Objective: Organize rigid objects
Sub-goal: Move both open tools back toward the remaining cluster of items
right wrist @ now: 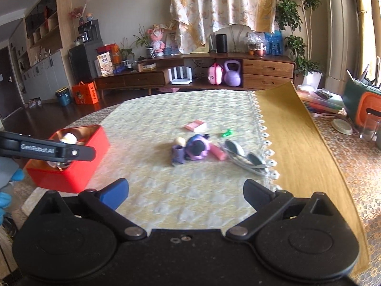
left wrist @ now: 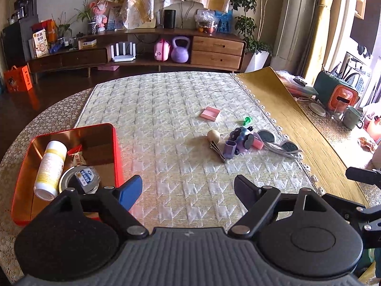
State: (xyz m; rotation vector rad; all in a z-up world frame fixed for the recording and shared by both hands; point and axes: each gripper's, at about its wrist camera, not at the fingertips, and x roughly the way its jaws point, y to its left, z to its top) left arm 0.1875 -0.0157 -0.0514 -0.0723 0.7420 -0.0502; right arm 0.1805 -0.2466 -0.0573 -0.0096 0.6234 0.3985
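Note:
A red tin box [left wrist: 117, 147] sits at the left of the quilted mat; it shows in the right wrist view too [right wrist: 71, 178]. In it lie a white bottle [left wrist: 51, 166], a small glass jar [left wrist: 83, 178] and a packet. A pile lies mid-mat: a purple toy [left wrist: 240, 138] [right wrist: 196, 147], a wooden ball [left wrist: 213, 135], nail clippers [left wrist: 218, 151], a pink tube [left wrist: 258, 143] and sunglasses [left wrist: 281, 143] [right wrist: 245, 156]. A pink pad [left wrist: 210, 114] and a green pin [left wrist: 247, 120] lie beyond. My left gripper [left wrist: 188, 188] is open and empty beside the box. My right gripper [right wrist: 185, 190] is open and empty, short of the pile.
A yellow runner [left wrist: 285, 109] borders the mat on the right. Cups, a lid and an orange-green container [left wrist: 338, 95] stand at the far right. A wooden sideboard [left wrist: 142, 47] lines the back wall.

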